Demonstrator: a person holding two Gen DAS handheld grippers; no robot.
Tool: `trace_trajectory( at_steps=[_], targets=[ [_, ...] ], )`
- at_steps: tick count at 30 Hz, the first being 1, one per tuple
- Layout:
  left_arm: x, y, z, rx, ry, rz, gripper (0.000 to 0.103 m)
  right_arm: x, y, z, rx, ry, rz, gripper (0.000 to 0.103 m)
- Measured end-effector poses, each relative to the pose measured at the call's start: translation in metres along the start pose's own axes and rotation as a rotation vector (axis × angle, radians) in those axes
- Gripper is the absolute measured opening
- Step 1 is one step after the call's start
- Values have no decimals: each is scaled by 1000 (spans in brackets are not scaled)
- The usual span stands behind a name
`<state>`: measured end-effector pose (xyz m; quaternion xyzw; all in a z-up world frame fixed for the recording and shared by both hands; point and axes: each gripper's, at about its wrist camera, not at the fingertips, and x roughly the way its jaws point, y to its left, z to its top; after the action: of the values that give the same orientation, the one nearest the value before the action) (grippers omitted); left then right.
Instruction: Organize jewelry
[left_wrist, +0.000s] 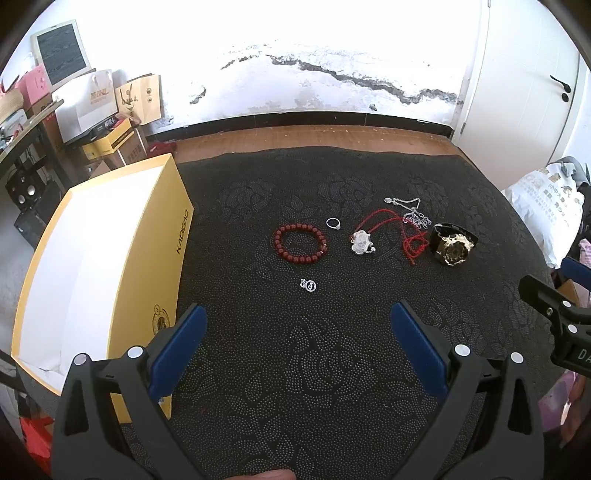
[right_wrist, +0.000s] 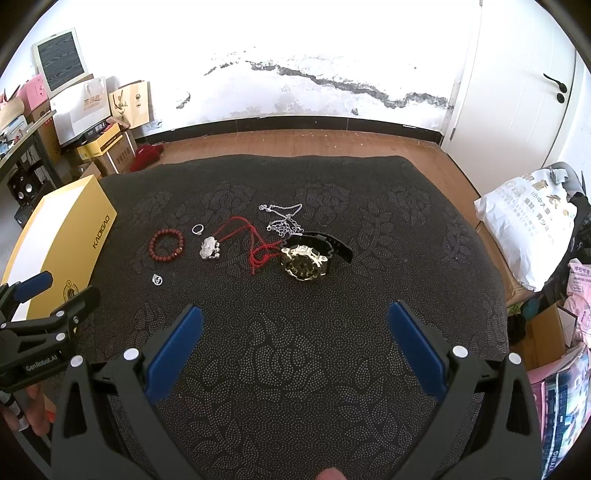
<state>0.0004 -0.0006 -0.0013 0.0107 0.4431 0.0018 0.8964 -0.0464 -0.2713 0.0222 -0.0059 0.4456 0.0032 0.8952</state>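
Jewelry lies on a dark patterned cloth (left_wrist: 295, 369): a red bead bracelet (left_wrist: 300, 242) (right_wrist: 166, 243), a silver ring (left_wrist: 332, 223) (right_wrist: 198, 229), a small silver charm (left_wrist: 308, 285) (right_wrist: 157, 279), a silver pendant on a red cord (left_wrist: 361, 242) (right_wrist: 209, 248), a silver chain (left_wrist: 412, 211) (right_wrist: 282, 219) and a gold and black watch (left_wrist: 453, 244) (right_wrist: 304, 260). An open yellow box (left_wrist: 96, 273) (right_wrist: 62, 236) stands at the left. My left gripper (left_wrist: 299, 317) is open and empty, short of the charm. My right gripper (right_wrist: 295, 317) is open and empty, short of the watch.
Stacked boxes and paper bags (left_wrist: 99, 107) stand at the back left by the wall. A white plastic bag (right_wrist: 528, 229) and packages sit off the cloth's right edge. A wooden floor strip (left_wrist: 314, 136) and a white door (right_wrist: 517, 92) lie beyond.
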Motion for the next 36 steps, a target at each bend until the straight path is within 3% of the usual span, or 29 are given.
trace_trajectory(
  at_steps=[36],
  targets=[
    [0,0,-1,2,1,5,97,0,0,0,-12,-6,14,97]
  ],
)
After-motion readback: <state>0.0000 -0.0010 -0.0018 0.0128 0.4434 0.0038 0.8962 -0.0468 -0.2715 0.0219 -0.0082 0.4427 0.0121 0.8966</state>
